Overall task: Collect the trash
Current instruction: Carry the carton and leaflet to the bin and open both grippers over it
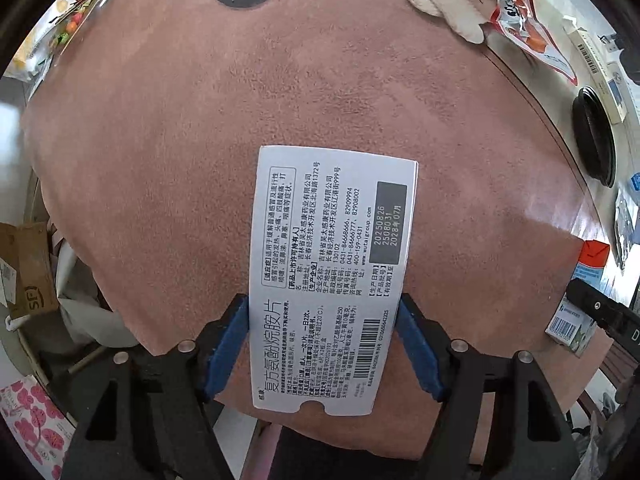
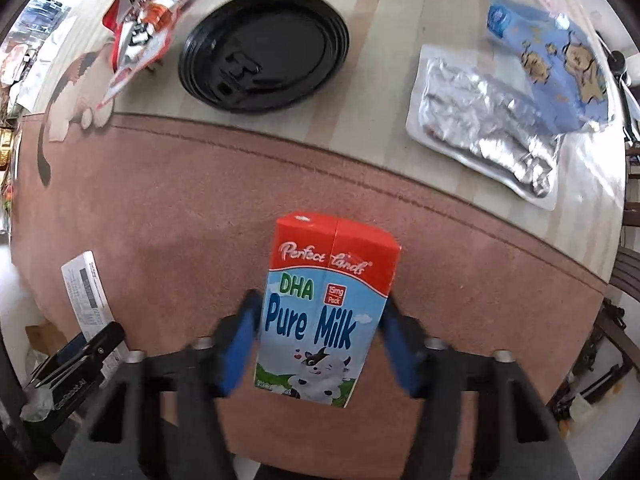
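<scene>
Your left gripper (image 1: 322,344) grasps the white medicine box (image 1: 328,276) over the pink mat (image 1: 160,152), while your right gripper (image 2: 320,344) grasps the milk carton (image 2: 324,312).

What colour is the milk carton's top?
Red-orange, on the milk carton; right wrist view shows it best.

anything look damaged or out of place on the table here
Nothing spilled. What stands out is the litter: a torn-open red snack wrapper, a crumpled foil pouch peeled from its blue packet, and a loose black cup lid upside down on the table.
</scene>
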{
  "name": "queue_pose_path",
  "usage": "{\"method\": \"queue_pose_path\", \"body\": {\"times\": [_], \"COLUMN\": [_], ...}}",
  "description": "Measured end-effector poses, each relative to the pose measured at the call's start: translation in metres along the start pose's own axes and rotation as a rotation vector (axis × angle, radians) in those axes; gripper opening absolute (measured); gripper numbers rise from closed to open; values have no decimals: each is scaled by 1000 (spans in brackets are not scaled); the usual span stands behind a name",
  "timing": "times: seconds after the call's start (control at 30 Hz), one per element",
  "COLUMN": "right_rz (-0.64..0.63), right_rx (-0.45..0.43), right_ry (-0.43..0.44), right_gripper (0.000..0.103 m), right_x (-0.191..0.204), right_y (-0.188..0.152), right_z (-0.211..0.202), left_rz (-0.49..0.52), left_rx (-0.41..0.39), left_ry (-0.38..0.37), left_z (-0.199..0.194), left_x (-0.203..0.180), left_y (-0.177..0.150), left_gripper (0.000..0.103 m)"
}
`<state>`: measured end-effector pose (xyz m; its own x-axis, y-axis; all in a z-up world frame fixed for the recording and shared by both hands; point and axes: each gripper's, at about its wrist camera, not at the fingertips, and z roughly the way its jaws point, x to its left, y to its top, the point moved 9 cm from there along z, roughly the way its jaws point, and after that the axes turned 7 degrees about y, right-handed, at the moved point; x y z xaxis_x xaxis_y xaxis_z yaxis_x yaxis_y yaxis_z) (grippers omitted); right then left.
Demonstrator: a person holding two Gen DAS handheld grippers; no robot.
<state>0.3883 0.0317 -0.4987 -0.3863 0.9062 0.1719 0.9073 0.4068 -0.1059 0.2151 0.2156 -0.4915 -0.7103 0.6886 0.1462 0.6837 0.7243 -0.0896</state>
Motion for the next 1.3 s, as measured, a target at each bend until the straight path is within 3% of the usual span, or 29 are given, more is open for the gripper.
{"method": "queue_pose_path", "body": {"times": [0.2,0.47,0.6,0.8,0.9,1.03,1.2,1.3], "right_rz": [-44,-153,-225,-325,-389,-449,-508,-531], "right_rx": [-31,-140,-186,-194,-170,-91,43,116], "right_ry": [4,40,70,166,201,204,148,107], "right_gripper": [56,56,56,56,56,56,56,56], "right_x": [11,45,68,124,152,173,178,176], "right_y": [-9,-39,-70,-134,-187,-254,-322,-340], "right_z": [-4,-44,-68,-92,-86,-48,29,84], "left_rz": [-7,-80,-131,-221,-296,-396,-510,-587], "left_rx": [-40,-165,-231,-289,-271,-173,-31,50], "left_ry": [4,-34,-72,-150,-200,-264,-321,-375], "left_z": [-5,-60,-90,-107,-89,-33,54,112], "left_x": [4,30,55,110,140,171,199,210], "left_y": [4,-24,-51,-120,-161,-219,-268,-279], "left_gripper": [70,70,70,70,70,70,70,70]}}
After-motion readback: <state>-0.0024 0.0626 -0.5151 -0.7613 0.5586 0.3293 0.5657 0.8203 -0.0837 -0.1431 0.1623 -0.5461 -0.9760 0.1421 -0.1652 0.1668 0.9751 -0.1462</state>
